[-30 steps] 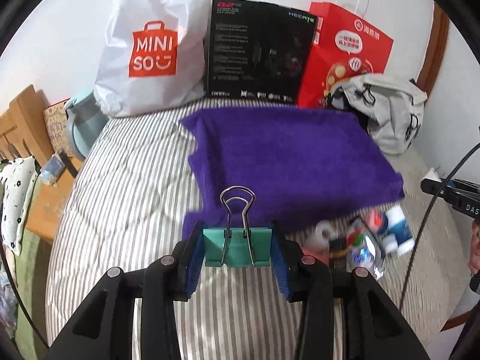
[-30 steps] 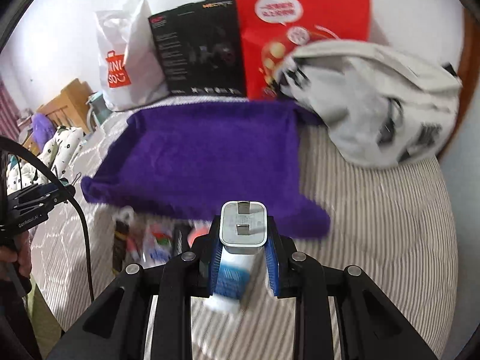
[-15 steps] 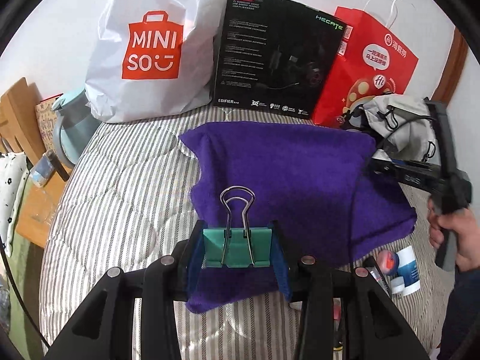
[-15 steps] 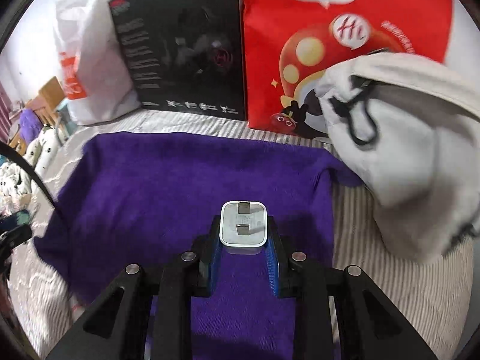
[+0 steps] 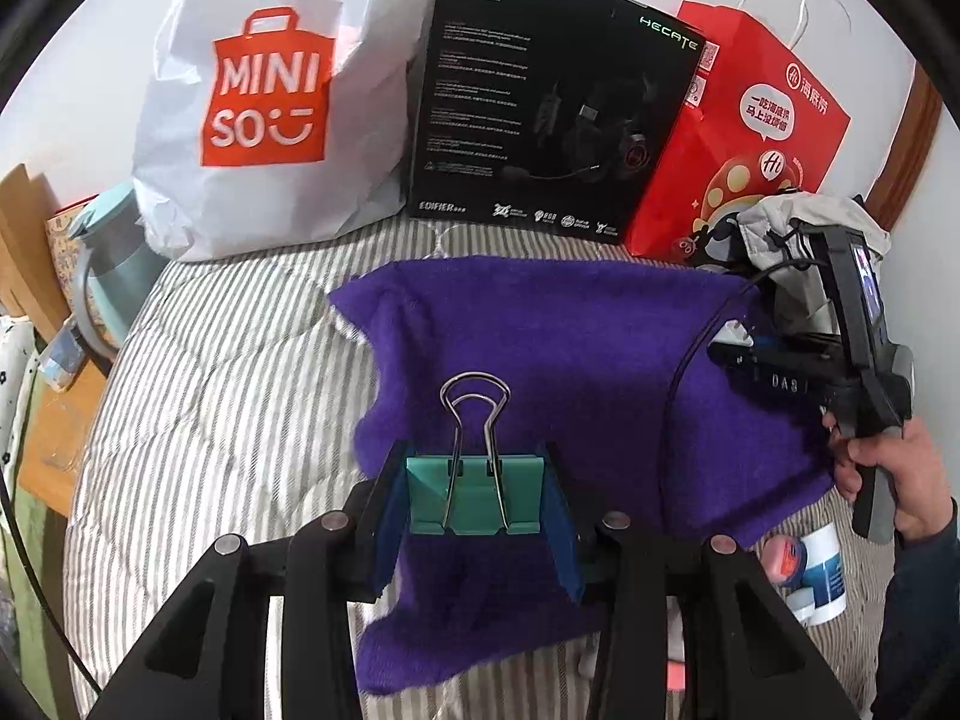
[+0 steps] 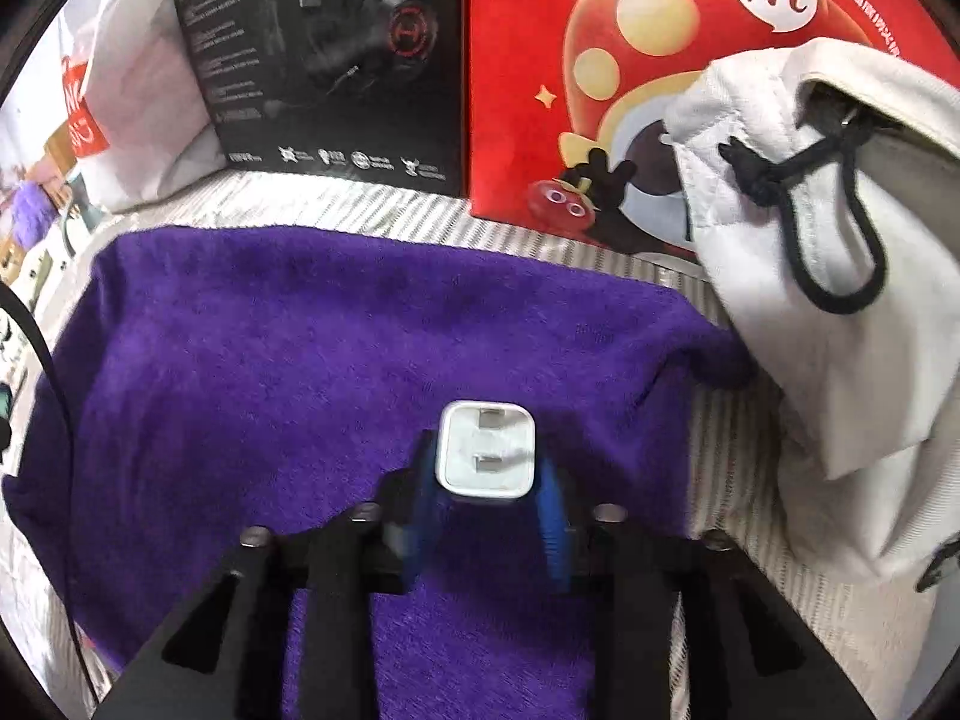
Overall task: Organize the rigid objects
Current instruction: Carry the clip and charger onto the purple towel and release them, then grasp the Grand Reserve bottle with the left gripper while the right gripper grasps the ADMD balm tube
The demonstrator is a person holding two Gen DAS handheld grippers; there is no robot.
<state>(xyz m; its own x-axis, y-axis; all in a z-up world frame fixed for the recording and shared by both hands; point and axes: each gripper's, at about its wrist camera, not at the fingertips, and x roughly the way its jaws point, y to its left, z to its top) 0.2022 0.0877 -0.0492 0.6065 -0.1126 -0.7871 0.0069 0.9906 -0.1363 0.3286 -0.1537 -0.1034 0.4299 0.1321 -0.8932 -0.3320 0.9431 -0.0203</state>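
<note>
Left tongs (image 5: 474,501): closed on a teal binder clip (image 5: 476,495), blue pads against its two sides, wire handles standing upright ahead of the pads. The clip hangs over the near left part of a purple towel (image 5: 570,348) spread on a striped bed (image 5: 228,372).

Right tongs (image 6: 486,468): closed on a white plug adapter (image 6: 486,450), its two flat prongs facing away from the camera. The adapter hangs above the towel's near right part. In the left wrist view these tongs (image 5: 729,342) show to the right, held by a hand (image 5: 888,480).

Ahead of both tongs, standing at the far edge of the bed against the wall:
- white Miniso bag (image 5: 270,96), far left;
- black headset box (image 5: 552,108), centre;
- red paper bag (image 5: 750,132), right of the box.

Right of the right tongs: pale drawstring pouch (image 6: 840,276), leaning against the red bag and touching the towel's far right corner.

Right of the left tongs, just off the towel's near edge: a white-and-blue bottle (image 5: 819,570) and a small red item (image 5: 783,558), too blurred to identify.

Far left of the left tongs, beside the bed: pale blue jug (image 5: 102,276).
</note>
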